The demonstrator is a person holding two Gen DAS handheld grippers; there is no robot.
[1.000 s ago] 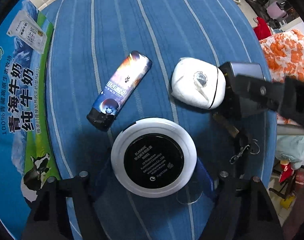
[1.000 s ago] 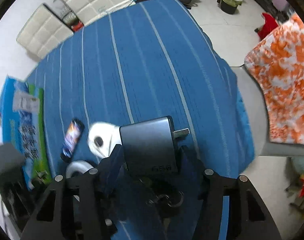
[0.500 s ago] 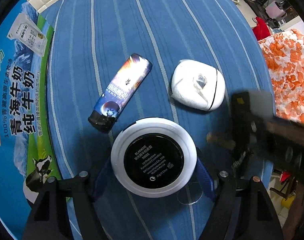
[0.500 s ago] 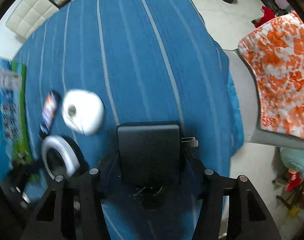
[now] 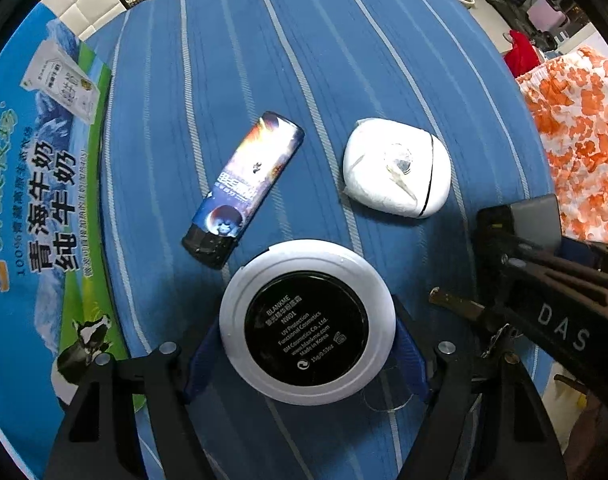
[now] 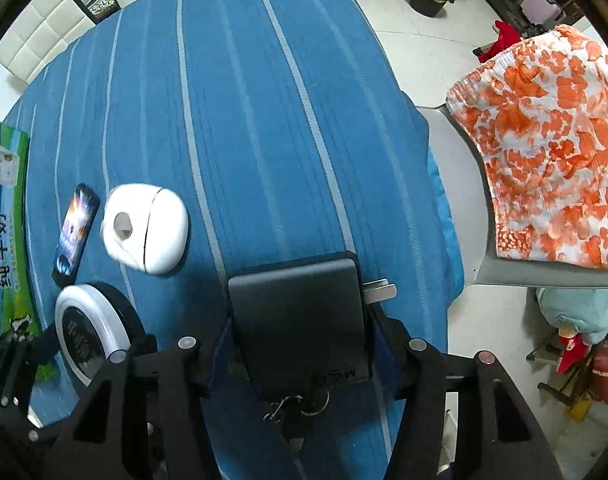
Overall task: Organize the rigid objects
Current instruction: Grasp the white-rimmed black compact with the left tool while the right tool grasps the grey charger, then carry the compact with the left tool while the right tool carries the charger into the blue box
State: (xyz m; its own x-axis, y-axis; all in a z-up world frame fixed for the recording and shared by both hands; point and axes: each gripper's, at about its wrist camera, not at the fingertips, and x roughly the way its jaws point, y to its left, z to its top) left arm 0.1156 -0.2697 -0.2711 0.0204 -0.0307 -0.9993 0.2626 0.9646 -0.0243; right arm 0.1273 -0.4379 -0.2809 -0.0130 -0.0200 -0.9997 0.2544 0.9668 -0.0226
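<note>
Your right gripper [image 6: 300, 344] has its fingers clenched on the dark grey square charger with metal prongs [image 6: 298, 316]. A second ago you carried it close beside the white oval earbud case [image 6: 146, 234]; now it has come away toward the right edge of the blue striped surface [image 6: 264, 120], with a bunch of keys [image 6: 296, 404] lying under it. It seems you look for a free place there to put it down.

Your left gripper [image 5: 304, 344] has not moved: its fingers grasp the round white compact with a black label [image 5: 307, 322] at both sides, near the front edge. The printed lighter with a black cap [image 5: 244, 184] lies just beyond it, the case to its right, both untouched. The blue and green milk carton box [image 5: 36, 200] borders the left edge.

Two things remain in hand, so the arranging is, I judge, only partly done.
</note>
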